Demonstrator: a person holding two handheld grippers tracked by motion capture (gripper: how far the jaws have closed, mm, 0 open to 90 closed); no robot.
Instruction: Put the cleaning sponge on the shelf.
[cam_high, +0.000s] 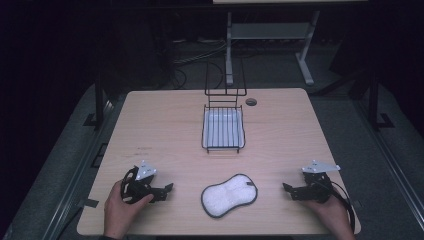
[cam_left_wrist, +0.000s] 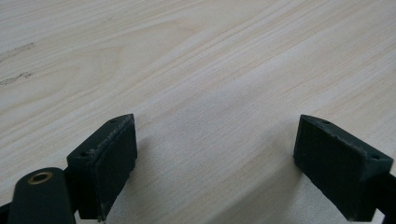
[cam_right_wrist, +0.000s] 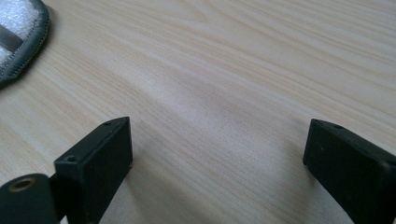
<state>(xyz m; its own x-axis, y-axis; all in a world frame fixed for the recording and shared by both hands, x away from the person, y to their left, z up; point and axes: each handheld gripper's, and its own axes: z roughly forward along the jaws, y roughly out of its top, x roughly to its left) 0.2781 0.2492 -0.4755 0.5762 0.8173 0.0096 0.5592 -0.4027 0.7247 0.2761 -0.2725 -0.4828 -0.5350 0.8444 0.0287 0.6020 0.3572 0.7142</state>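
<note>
white peanut-shaped sponge (cam_high: 229, 195), dark-edged, flat on table's near edge.

Sponge (cam_right_wrist: 18, 37) cut off (left edge)

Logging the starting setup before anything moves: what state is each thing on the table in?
Sponge pad: flat on the table between the grippers, untouched.
Wire rack: upright at the table's far middle, its white tray empty.
Left gripper: open, holding nothing.
Right gripper: open, holding nothing.
</note>
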